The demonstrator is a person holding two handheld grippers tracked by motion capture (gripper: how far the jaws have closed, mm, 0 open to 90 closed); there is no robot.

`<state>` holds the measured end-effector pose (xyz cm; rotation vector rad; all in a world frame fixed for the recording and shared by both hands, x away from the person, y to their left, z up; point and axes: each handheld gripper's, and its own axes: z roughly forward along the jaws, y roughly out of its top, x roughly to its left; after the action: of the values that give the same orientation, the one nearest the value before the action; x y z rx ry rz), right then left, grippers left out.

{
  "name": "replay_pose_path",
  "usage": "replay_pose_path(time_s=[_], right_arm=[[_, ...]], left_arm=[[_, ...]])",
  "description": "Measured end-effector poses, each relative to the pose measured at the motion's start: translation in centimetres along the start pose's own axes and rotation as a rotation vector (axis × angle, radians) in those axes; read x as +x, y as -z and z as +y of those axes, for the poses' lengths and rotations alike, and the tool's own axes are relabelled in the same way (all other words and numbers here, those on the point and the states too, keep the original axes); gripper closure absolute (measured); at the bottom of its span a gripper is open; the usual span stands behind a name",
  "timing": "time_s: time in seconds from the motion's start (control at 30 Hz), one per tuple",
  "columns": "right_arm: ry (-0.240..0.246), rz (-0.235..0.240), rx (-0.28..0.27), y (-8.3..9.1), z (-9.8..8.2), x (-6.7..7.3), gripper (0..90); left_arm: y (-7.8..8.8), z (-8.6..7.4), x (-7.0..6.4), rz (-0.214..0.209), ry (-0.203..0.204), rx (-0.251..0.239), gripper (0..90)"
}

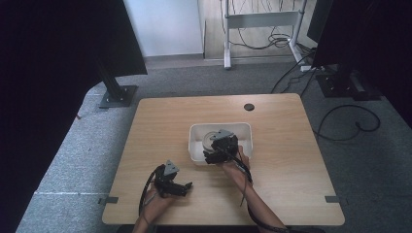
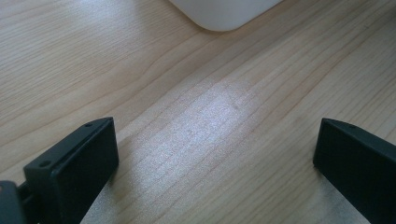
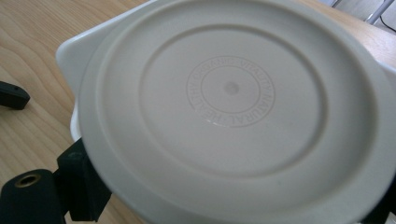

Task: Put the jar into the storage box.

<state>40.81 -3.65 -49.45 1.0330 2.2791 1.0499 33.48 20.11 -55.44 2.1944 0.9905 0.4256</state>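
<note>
A round white dish [image 3: 231, 88], with embossed lettering ringing its centre, faces the right gripper view up close and tilted. It hides most of the white bin [image 3: 70, 51] behind it. My right gripper [image 1: 214, 145] hangs over that bin [image 1: 245, 127], its jaws spread wide and pressed to the dish's [image 1: 210, 138] edges; one finger [image 3: 79, 182] shows at lower left. My left gripper [image 1: 183, 188] rests low on the table near the front edge, left of the bin. In its own view the left gripper [image 2: 215, 154] stands open over bare wood, with the bin's corner [image 2: 224, 14] ahead.
The wooden table [image 1: 286, 165] has a small dark cable hole [image 1: 248, 107] at the back. The left gripper's fingertip [image 3: 11, 95] shows at the left edge of the right gripper view. A black stand base [image 1: 118, 96] and cables [image 1: 350, 126] lie on the floor beyond.
</note>
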Motion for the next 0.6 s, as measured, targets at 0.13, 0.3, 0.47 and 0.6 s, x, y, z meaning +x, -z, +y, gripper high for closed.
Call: replay_pose_path(time_s=[0.13, 0.3, 0.47, 0.6], right_arm=[[0.001, 0.001, 0.008, -0.8, 0.2, 0.3, 9.2], [0.004, -0.005, 0.018, -1.8, 0.3, 0.8, 9.2], [0.010, -0.008, 0.029, -2.8, 0.4, 1.4, 9.2], [0.006, -0.006, 0.043, -3.3, 0.1, 1.6, 9.2]], left_arm=[[0.0, 0.0, 0.0, 0.000, 0.000, 0.000, 0.0], [0.0, 0.0, 0.0, 0.001, 0.000, 0.000, 0.0], [0.0, 0.0, 0.0, 0.001, -0.001, 0.002, 0.0], [0.0, 0.0, 0.0, 0.000, -0.001, 0.003, 0.0]])
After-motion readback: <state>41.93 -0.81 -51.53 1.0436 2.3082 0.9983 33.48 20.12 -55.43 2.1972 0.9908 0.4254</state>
